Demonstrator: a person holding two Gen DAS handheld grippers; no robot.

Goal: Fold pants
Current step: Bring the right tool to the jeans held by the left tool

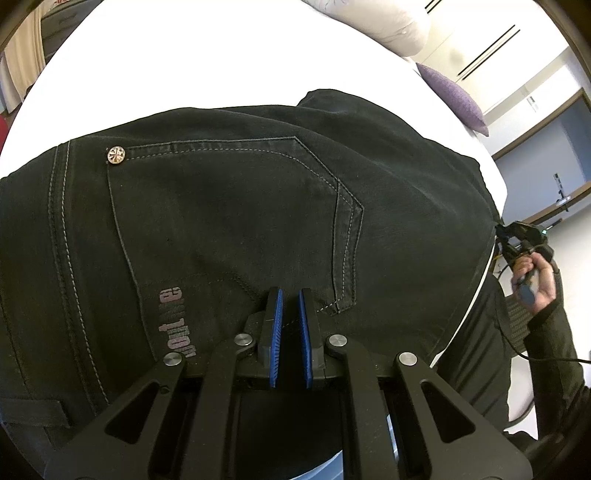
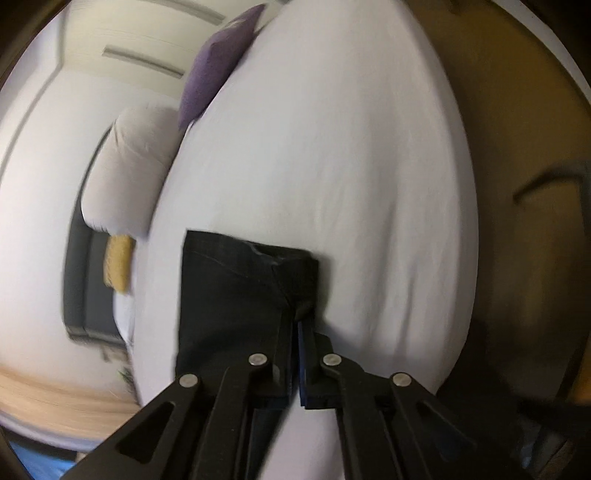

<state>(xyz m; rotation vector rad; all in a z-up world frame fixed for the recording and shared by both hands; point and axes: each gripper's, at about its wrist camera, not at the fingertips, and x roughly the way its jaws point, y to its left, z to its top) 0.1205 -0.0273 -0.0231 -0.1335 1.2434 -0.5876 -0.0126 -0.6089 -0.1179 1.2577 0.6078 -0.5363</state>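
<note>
From the left wrist view, the black pants [image 1: 236, 221] lie spread on the white bed [image 1: 184, 55], seat side up, with a back pocket [image 1: 229, 206] and its metal rivet [image 1: 116, 155] showing. The left gripper [image 1: 290, 295] sits at the near edge of the fabric by the waist, its blue pads nearly together with dark cloth between them, so it appears to be pinching the waistband; this grip likely anchors that end. At the far right, the person's right hand [image 1: 535, 273] holds the other tool beside the bed's edge, where the pants trail off. A purple cushion [image 1: 454, 96] and a pale pillow [image 1: 388, 26] rest at the far end of the bed.

From the right wrist view, which is blurred, the right gripper [image 2: 295, 317] is clamped shut on the corner of a leg cuff [image 2: 247, 280] lying on the white sheet. Gripping right at the hem gives control of the leg's end, probably to carry it toward the waist for the fold. The purple cushion [image 2: 218, 74] lies far up the bed.
</note>
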